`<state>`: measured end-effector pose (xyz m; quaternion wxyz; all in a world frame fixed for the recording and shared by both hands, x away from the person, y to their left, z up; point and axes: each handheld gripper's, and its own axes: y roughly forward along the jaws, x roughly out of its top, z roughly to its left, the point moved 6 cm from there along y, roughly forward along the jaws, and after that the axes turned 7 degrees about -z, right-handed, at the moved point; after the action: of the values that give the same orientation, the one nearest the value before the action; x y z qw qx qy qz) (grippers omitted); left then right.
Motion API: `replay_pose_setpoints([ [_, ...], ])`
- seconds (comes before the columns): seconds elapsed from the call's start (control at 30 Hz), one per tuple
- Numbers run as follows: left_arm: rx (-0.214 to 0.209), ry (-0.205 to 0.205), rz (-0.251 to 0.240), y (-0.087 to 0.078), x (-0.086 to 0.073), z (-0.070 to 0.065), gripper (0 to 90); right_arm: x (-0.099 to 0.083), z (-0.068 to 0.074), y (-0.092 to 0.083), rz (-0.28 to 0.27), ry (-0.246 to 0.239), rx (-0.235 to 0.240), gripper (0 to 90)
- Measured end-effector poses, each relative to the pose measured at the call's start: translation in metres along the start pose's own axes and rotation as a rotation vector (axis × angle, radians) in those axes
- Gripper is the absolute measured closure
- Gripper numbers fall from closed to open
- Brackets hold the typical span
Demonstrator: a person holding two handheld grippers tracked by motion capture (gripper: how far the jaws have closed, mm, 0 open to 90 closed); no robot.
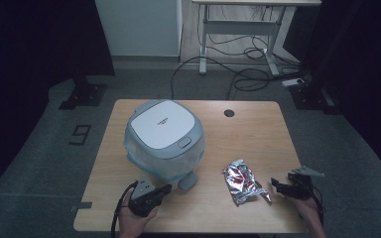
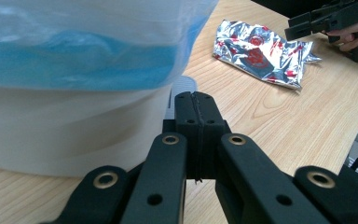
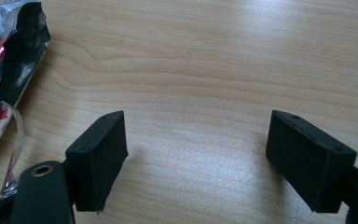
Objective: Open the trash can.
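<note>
- At the near left edge of the table (image 1: 258,126), your left gripper (image 1: 164,189) had its jaws pressed flat together with nothing between them, pointing toward the base of the bin.
- Just ahead of those closed jaws stood the white bin (image 1: 163,141), its grey-rimmed lid (image 1: 162,125) shut, so you could not tell what was inside it.
- A blue liner bag (image 2: 74,58) showed around the bin's upper body, bunched under the lid.
- A small grey pedal (image 1: 188,180) stuck out at the bin's foot, right beside your left gripper's tip.
- On the near right, your right gripper (image 1: 274,184) was spread wide, empty, over bare wood.
- Its jaws pointed toward the crumpled foil wrapper (image 1: 243,181), which lay flat on the table just beside them, between your two grippers and apart from the bin.
- The wrapper was silver with red print and looked torn open; you could not tell whether anything was left in it.
</note>
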<state>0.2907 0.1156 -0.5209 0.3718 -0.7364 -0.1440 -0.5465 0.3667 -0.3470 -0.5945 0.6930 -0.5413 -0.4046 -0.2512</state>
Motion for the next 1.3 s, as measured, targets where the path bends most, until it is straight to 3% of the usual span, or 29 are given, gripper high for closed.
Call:
replay_pose_setpoints([
  [0.57,-0.011,0.023,0.034,0.026,0.003,-0.013,90.0,0.000,-0.001,0.000,-0.003,0.006,0.001,20.1],
  [1.3,0.019,0.051,0.050,0.058,-0.001,-0.014,90.0,0.000,-0.001,0.000,-0.004,0.012,0.006,20.2],
])
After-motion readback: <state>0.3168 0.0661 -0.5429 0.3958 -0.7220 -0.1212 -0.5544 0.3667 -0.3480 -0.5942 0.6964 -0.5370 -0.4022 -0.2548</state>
